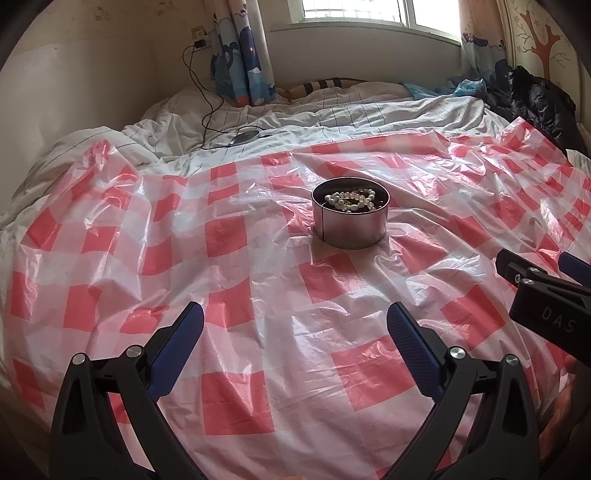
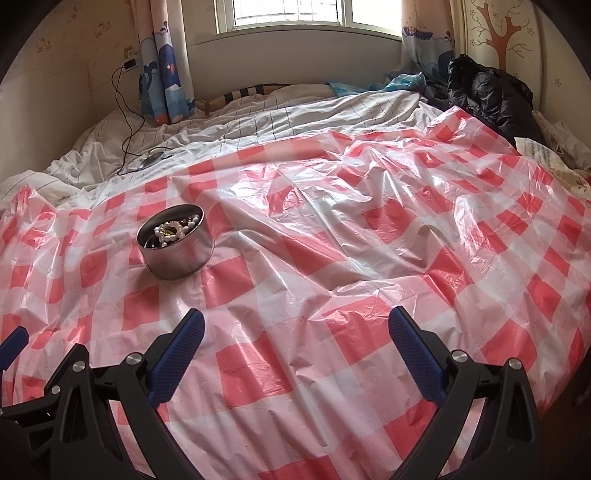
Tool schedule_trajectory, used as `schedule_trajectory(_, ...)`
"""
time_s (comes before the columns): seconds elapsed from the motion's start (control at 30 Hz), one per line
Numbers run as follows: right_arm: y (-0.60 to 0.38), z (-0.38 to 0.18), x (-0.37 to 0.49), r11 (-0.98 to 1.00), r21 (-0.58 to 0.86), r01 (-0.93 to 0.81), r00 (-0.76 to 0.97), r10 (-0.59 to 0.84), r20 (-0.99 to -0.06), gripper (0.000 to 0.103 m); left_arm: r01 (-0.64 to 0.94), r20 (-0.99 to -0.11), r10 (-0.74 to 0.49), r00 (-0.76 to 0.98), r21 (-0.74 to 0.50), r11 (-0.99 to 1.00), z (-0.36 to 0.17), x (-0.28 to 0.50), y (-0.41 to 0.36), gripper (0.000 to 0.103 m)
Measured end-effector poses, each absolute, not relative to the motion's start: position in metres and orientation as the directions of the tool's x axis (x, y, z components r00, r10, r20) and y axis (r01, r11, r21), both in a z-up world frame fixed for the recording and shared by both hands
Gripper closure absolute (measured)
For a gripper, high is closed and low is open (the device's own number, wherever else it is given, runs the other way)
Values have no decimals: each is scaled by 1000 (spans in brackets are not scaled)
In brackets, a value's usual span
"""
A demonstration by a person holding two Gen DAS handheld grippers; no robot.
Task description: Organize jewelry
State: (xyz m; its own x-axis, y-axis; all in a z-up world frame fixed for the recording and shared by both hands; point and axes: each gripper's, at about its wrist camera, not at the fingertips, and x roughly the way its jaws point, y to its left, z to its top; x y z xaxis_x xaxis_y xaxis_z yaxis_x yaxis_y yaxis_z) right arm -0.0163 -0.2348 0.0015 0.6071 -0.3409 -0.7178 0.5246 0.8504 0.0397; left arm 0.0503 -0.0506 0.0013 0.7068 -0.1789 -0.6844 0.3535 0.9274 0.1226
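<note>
Blue-padded fingers (image 1: 177,354) fill the bottom of the left view, and the left gripper (image 1: 295,314) is spread wide, nothing between its jaws, hanging over the sheet (image 1: 258,295) with its red and white checks. Straight ahead of it, well apart, sits the tin (image 1: 350,221), round, metal, lidless, upright on the crinkled plastic. Inside it, a pile of jewelry (image 1: 352,201): pale bead bracelets on top, something gold-coloured and something dark beneath, too small to sort out. Over at the right edge of that view, the other tool's black frame pokes in, level with the tin's near side but off to the right.

Switch to the right view: the right gripper (image 2: 296,315) is also wide apart, jaws empty, above bare checks. From here the tin (image 2: 176,243) lies ahead and well to the left, and the beads (image 2: 175,229) show white against the dark interior. A blue pad of the left tool peeks in at the far left edge.

Further out, the sheet gives way to a rumpled white duvet (image 1: 332,114) with thin dark lines. A black cable (image 2: 125,122) runs down from a wall socket onto it. A black jacket (image 2: 491,99) is heaped at the far right, and a window (image 2: 288,14) with a patterned curtain (image 2: 166,74) closes the back.
</note>
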Motion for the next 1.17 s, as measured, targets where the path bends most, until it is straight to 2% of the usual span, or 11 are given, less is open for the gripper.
schedule_trajectory(0.2, -230, -1, -11, 855, -8, 518, 584, -361, -727, 7, 364, -699, -234, 676, 41, 931, 0, 56, -40, 8)
schedule_trajectory(0.5, -228, -4, -9, 853, -28, 521, 569, -372, -734, 7, 350, -701, -217, 680, 51, 935, -2, 58, -36, 8)
schedule_trajectory(0.63, -227, -4, -9, 852, -43, 521, 565, -382, -731, 7, 326, -665, -212, 716, 50, 944, 3, 57, -30, 11)
schedule_trajectory(0.8, -227, -4, -9, 851, -41, 523, 564, -381, -732, 7, 301, -665, -203, 718, 34, 953, 4, 60, -21, 11)
schedule_trajectory(0.87, -227, -4, -9, 851, -38, 523, 565, -380, -732, 8, 302, -680, -196, 707, 39, 953, 1, 62, -23, 7)
schedule_trajectory(1.03, -228, -6, -10, 851, -28, 525, 566, -374, -735, 7, 290, -760, -163, 629, 34, 956, -14, 73, -25, 8)
schedule_trajectory(1.17, -229, -7, -10, 850, -26, 526, 562, -370, -739, 7, 283, -774, -150, 615, 39, 958, -18, 74, -25, 8)
